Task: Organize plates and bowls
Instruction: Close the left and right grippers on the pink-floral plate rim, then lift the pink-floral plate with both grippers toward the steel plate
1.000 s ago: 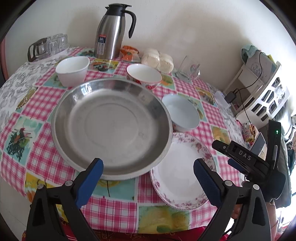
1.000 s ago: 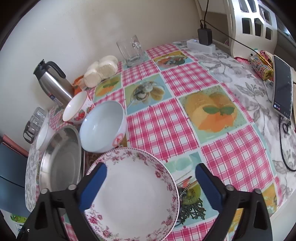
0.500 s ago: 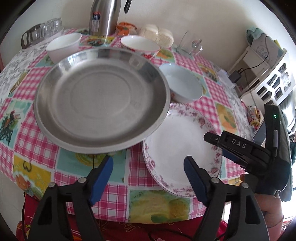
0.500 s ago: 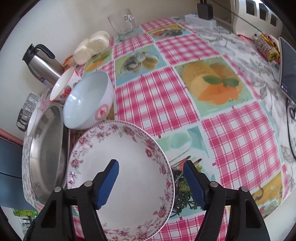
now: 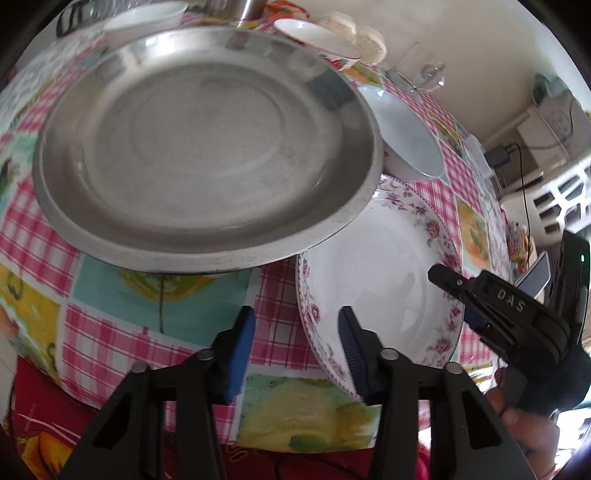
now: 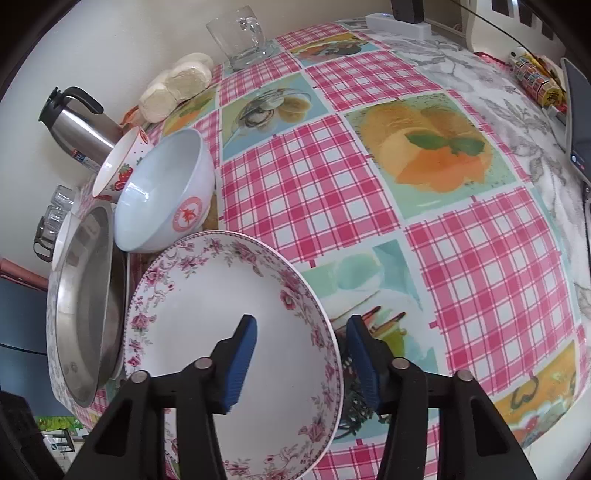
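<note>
Floral plate [image 6: 207,321] sat on the checked tablecloth [image 6: 314,192] at the near edge of the table, its left rim tucked under the raised rim of the steel pan [image 5: 199,147].

Left gripper [image 5: 297,345] straddled the plate's near-left rim: the right blue pad over the plate's inside, the left pad outside over the cloth. Its jaws had just been closing, with the rim between them. A gap showed on both sides, so the pads were not pressing; the claw was still part open.

Right gripper [image 6: 301,360] straddled the plate's right rim: left pad above the white inside, right pad outside over the cloth. Its jaws had also just been closing around the rim. Gap visible on either side of the rim; not gripping.

From the left wrist view the right gripper's black body appeared at the plate's far right edge, a hand [image 5: 524,424] below it.

Pale blue bowl [image 6: 166,192] stood just behind the plate, touching or nearly touching the pan. Strawberry bowl [image 6: 123,166] was behind it, next to the steel flask [image 6: 77,122]. Plain white bowl [image 5: 147,16] was beyond the pan. Glass mug [image 6: 240,33] was near the wall, and beside it the pale round buns [image 6: 177,86].
</note>
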A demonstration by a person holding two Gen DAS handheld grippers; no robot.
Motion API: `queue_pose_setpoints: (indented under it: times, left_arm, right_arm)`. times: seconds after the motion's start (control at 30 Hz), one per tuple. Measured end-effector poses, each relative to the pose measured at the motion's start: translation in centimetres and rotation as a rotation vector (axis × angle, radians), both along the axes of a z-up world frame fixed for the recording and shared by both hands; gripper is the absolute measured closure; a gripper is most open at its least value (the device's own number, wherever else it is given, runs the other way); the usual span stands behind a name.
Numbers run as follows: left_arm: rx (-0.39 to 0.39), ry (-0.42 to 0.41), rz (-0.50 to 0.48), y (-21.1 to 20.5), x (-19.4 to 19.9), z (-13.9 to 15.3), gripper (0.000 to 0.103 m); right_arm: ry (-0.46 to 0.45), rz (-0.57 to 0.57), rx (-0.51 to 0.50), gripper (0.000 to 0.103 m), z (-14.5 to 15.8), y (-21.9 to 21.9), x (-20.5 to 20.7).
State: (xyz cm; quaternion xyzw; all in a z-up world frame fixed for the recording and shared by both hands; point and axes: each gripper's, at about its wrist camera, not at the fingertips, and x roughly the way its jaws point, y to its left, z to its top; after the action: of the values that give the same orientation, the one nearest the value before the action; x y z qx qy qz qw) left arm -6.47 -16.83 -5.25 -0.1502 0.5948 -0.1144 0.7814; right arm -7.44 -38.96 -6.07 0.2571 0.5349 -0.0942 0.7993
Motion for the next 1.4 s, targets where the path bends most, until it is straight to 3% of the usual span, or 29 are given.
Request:
queue_pose_setpoints:
  times: [0.2, 0.37, 0.7, 0.77, 1.0, 1.4]
  left_arm:
    - [-0.010, -0.003, 0.036, -0.1, 0.4, -0.9, 0.081]
    - [-0.016, -0.021, 0.043, 0.0, 0.7, -0.9, 0.083]
    - [-0.068, -0.014, 0.062, 1.0, 0.9, -1.2, 0.084]
    - [-0.107, 0.008, 0.048, 0.9, 0.9, -1.4, 0.087]
    - [-0.093, 0.011, 0.022, 0.3, 1.1, -1.4, 0.087]
    - [-0.083, -0.040, -0.099, -2.9, 1.1, -0.5, 0.087]
  right_arm:
    - [-0.028, -0.028, 0.028, 0.066, -0.3, -0.6, 0.0]
    - [-0.057, -0.049, 0.051, 0.075, -0.6, -1.4, -0.3]
    - [-0.098, -0.034, 0.052, 0.076, -0.7, -1.3, -0.4]
    - [-0.096, -0.020, 0.049, 0.076, -0.6, -1.0, -0.2]
    - [-0.058, 0.000, 0.048, 0.077, -0.4, -0.9, -0.4]
    - [-0.056, -0.078, 0.059, 0.077, -0.2, -3.5, -2.2]
